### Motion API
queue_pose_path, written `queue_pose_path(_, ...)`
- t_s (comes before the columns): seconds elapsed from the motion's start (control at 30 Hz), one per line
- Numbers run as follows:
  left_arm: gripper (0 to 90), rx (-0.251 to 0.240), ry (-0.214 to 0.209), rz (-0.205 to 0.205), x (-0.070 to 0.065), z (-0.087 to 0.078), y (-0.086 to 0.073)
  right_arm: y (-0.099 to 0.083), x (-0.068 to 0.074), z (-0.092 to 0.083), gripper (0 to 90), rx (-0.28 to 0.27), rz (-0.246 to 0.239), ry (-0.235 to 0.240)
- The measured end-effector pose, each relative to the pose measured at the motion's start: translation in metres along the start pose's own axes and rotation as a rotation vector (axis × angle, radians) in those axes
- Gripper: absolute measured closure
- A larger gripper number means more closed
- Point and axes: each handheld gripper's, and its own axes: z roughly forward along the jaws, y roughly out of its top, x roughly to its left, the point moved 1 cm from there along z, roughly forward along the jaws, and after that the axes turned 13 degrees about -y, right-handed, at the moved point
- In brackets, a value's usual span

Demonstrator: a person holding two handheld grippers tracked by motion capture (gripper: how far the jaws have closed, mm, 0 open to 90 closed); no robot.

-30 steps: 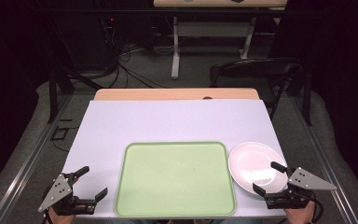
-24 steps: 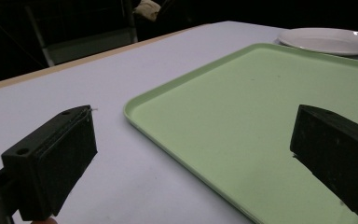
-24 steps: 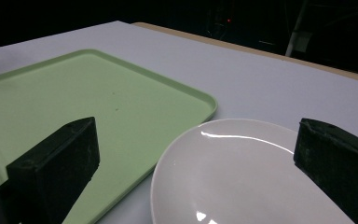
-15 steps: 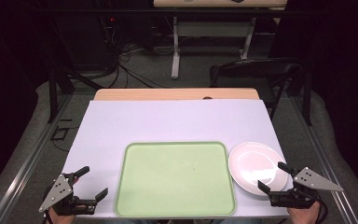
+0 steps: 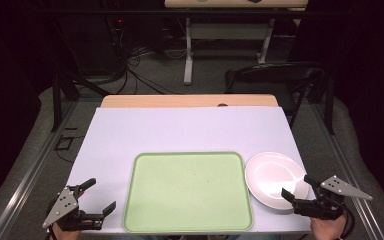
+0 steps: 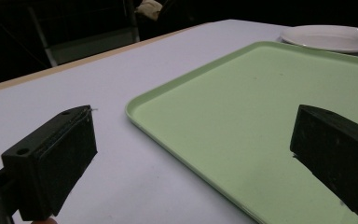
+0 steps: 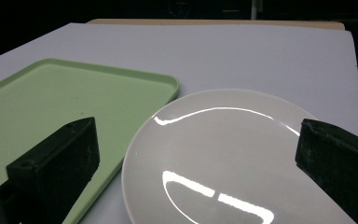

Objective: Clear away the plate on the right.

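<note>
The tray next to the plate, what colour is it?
Pale green, plain with no pattern. The tray shows best in the high view, lying left of the white plate.

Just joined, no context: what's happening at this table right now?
A person holds a gripper in each hand at the near table edge. Nothing is gripped. The left gripper is open, left of the empty green tray. The right gripper is open over the near edge of the empty white plate, which sits just right of the tray.

My table [image 5: 180,131]: pale lavender sheet over wood top. Green tray [image 5: 189,192] flat at near centre. White plate [image 5: 273,175] just beside tray's right edge.
</note>
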Motion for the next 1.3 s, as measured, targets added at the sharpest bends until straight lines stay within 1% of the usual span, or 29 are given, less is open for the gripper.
queue_pose_path(0.17,0.2,0.005,0.0,0.003,-0.001,0.001,0.0,-0.004,-0.005,0.003,0.0,0.032,0.056,-0.012)
queue_pose_path(0.2,0.2,0.005,0.0,0.003,-0.001,0.001,0.0,-0.004,-0.005,0.003,0.0,0.032,0.056,-0.012)
queue_pose_path(0.23,0.2,0.008,-0.003,0.004,-0.001,0.001,0.0,-0.005,-0.006,0.004,0.0,0.044,0.07,-0.019)
queue_pose_path(0.4,0.2,0.016,-0.001,0.008,-0.001,0.002,-0.001,-0.008,-0.01,0.005,0.0,0.064,0.103,-0.03)
queue_pose_path(0.5,0.2,0.011,0.002,0.009,-0.001,0.001,0.0,-0.011,-0.011,0.006,0.0,0.08,0.141,-0.028)
queue_pose_path(0.7,0.2,0.011,0.002,0.006,-0.001,0.002,-0.001,-0.013,-0.015,0.006,0.0,0.09,0.164,-0.035)
queue_pose_path(0.83,0.2,0.01,0.0,0.009,-0.001,0.002,0.0,-0.015,-0.017,0.006,0.0,0.1,0.191,-0.043)
queue_pose_path(0.9,0.2,0.012,0.001,0.009,-0.001,0.002,-0.001,-0.016,-0.019,0.006,0.0,0.107,0.195,-0.048)
queue_pose_path(0.97,0.2,0.011,0.003,0.01,-0.001,0.002,-0.001,-0.017,-0.021,0.007,0.0,0.115,0.209,-0.063)
queue_pose_path(1.03,0.2,0.012,0.003,0.009,-0.001,0.002,0.0,-0.017,-0.022,0.007,0.0,0.12,0.219,-0.064)
queue_pose_path(1.07,0.2,0.011,0.004,0.01,-0.001,0.002,-0.001,-0.018,-0.024,0.006,0.0,0.125,0.24,-0.071)
queue_pose_path(1.13,0.2,0.012,0.006,0.01,-0.001,0.002,-0.001,-0.019,-0.027,0.007,0.0,0.125,0.257,-0.075)
queue_pose_path(1.17,0.2,0.012,0.006,0.01,-0.001,0.002,-0.001,-0.019,-0.027,0.007,0.0,0.125,0.257,-0.075)
queue_pose_path(1.23,0.2,0.013,0.004,0.012,-0.001,0.002,-0.001,-0.021,-0.031,0.007,0.0,0.132,0.279,-0.084)
queue_pose_path(1.3,0.2,0.015,0.007,0.014,-0.001,0.002,-0.001,-0.023,-0.034,0.008,0.0,0.147,0.318,-0.088)
